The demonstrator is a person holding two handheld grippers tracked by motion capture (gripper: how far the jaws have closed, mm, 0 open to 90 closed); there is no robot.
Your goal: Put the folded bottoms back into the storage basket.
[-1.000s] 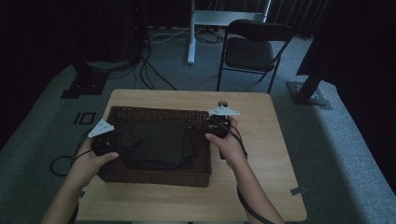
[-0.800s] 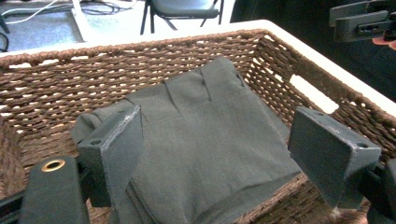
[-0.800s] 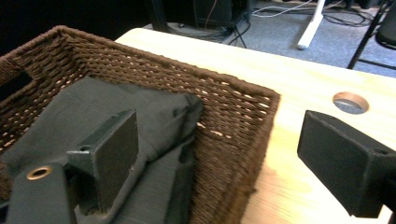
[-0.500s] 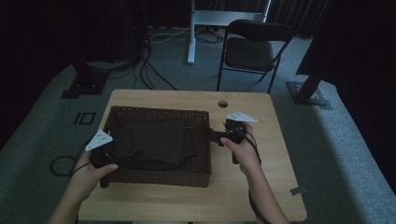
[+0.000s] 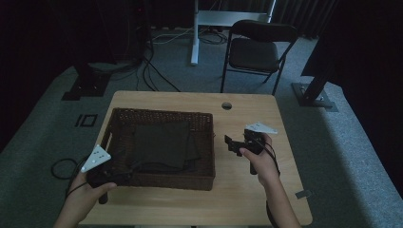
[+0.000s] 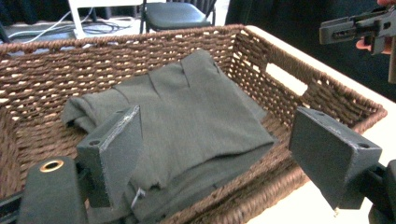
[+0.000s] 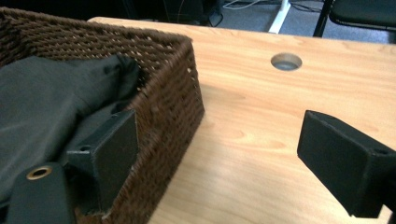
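My left gripper [image 6: 219, 163] stands wide open with nothing in it, and just ahead of its jaws the folded dark cloth [image 6: 187, 116] lies inside the wicker basket [image 6: 327, 93]. My right gripper [image 7: 215, 158] is also spread and empty, the basket's corner just beside one jaw and bare table [image 7: 261, 121] under the other.

a dark grey folded cloth [image 6: 187, 116] lies flat inside the brown wicker basket [image 5: 204, 142].
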